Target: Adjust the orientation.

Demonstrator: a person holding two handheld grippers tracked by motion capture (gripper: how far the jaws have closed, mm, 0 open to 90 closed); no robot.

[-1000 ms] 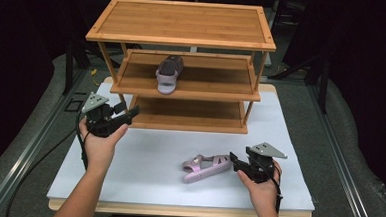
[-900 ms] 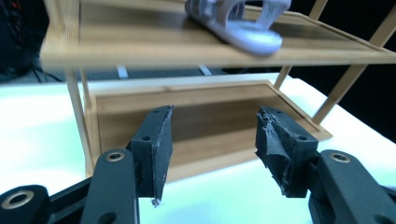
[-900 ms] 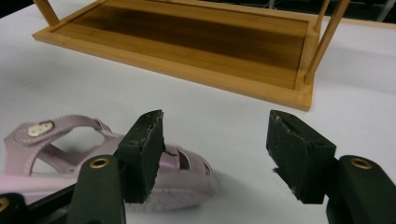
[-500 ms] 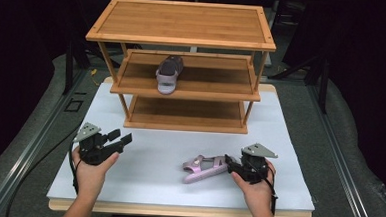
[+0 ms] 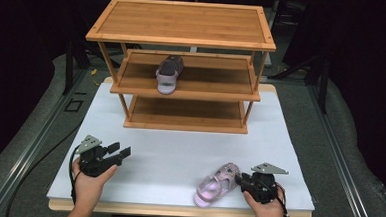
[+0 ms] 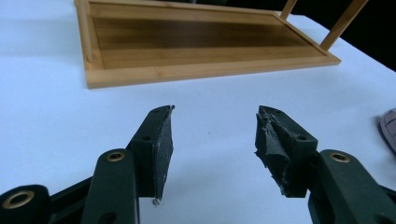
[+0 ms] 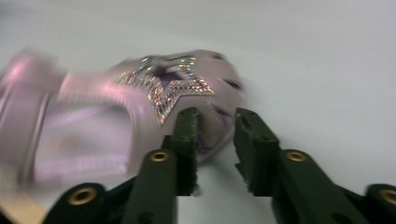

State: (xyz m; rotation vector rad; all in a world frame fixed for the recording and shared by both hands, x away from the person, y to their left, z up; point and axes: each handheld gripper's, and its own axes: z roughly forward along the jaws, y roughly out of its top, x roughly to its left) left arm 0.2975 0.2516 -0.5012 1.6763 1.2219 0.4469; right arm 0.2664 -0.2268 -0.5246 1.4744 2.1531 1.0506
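A pink sandal [image 7: 154, 93] (glittery star strap, blurred) lies just ahead of the right gripper [image 7: 215, 122]. Its jaws stand narrowly apart around the sandal's toe edge.

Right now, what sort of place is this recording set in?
Probably a lab or studio set up for recording, not a home: a white table ringed by dark surroundings, metal rails beside it, and a staged wooden shoe rack with one sandal.

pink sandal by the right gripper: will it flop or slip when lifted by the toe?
The sandal looks like soft moulded plastic with open straps, so probably light and a bit bendy. The right gripper pinches only the toe edge, so the heel may sag or swing. The glittered strap seems grippier than the smooth sole.
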